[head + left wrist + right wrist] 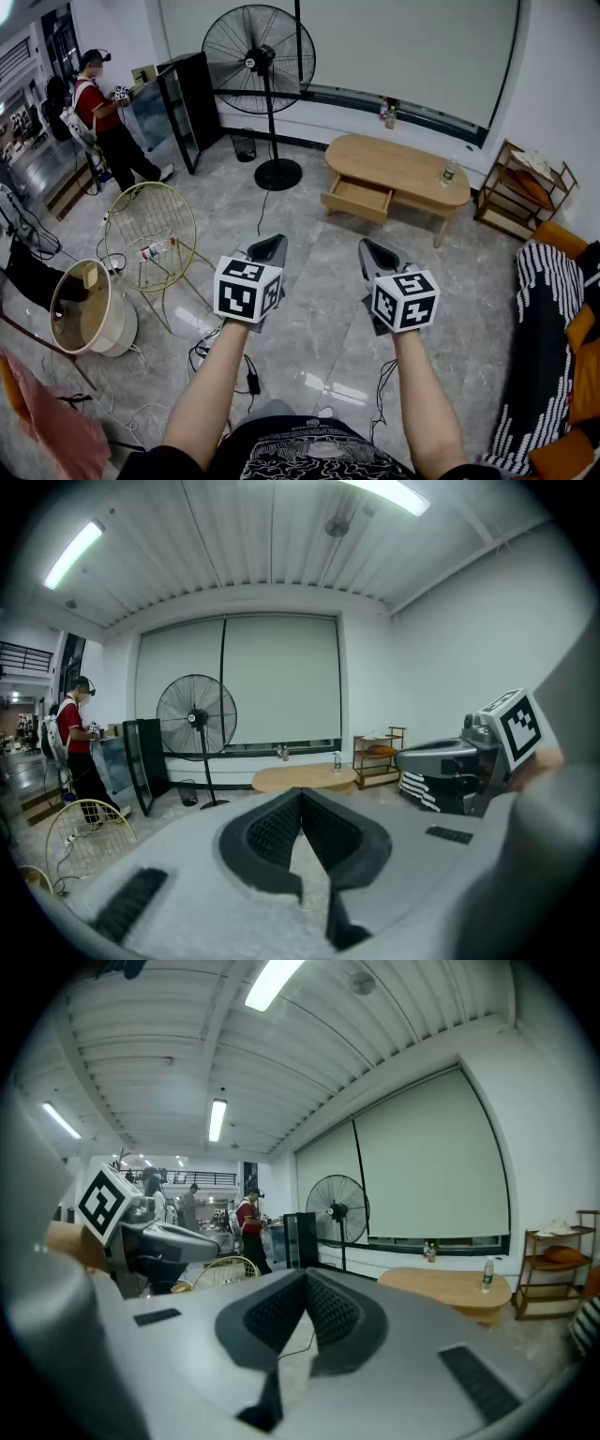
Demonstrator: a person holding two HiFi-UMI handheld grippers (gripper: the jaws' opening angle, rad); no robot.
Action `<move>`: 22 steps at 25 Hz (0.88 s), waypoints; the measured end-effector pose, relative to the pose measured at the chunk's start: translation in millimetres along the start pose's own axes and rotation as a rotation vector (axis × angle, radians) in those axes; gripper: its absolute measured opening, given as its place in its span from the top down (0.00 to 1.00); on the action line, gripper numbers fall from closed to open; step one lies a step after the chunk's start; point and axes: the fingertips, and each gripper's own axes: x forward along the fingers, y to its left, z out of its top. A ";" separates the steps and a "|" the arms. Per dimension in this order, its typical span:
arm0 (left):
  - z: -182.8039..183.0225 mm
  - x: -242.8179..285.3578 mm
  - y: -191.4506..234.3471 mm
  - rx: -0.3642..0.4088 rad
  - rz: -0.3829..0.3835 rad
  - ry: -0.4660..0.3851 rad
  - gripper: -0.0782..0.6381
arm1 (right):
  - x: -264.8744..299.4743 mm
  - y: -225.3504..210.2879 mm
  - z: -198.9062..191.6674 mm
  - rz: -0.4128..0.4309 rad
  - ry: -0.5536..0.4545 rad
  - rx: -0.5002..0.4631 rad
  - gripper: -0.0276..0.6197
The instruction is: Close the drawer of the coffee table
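Left tongs (272, 248) & right tongs (375, 253) sit nearest me, both pinched shut w/ nothing in them. Drawer (359, 198) hangs pulled out of the coffee table (412, 169), well off at approx 1 o'clock across the floor. My read: walk up first, keep tongs shut, set tips on drawer-front centre, push straight in. Off-centre push could skew & jam it.

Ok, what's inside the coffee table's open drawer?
The drawer shows only bare wooden bottom. Its rear, under the coffee table, and the strip behind its front panel are hidden.
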 end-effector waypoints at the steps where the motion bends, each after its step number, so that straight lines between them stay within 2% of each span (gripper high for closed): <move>1: 0.6 0.3 0.3 0.000 -0.002 -0.002 0.89 | 0.5 1.0 0.6 -0.002 -0.002 -0.004 0.95; 13: 3.3 25.1 -10.0 0.012 -0.016 -0.003 0.89 | 2.9 -17.3 -6.3 -0.011 -0.011 0.007 0.95; 22: 11.1 76.4 0.1 0.021 -0.043 -0.006 0.89 | 34.1 -51.9 -6.7 -0.038 -0.002 -0.004 0.89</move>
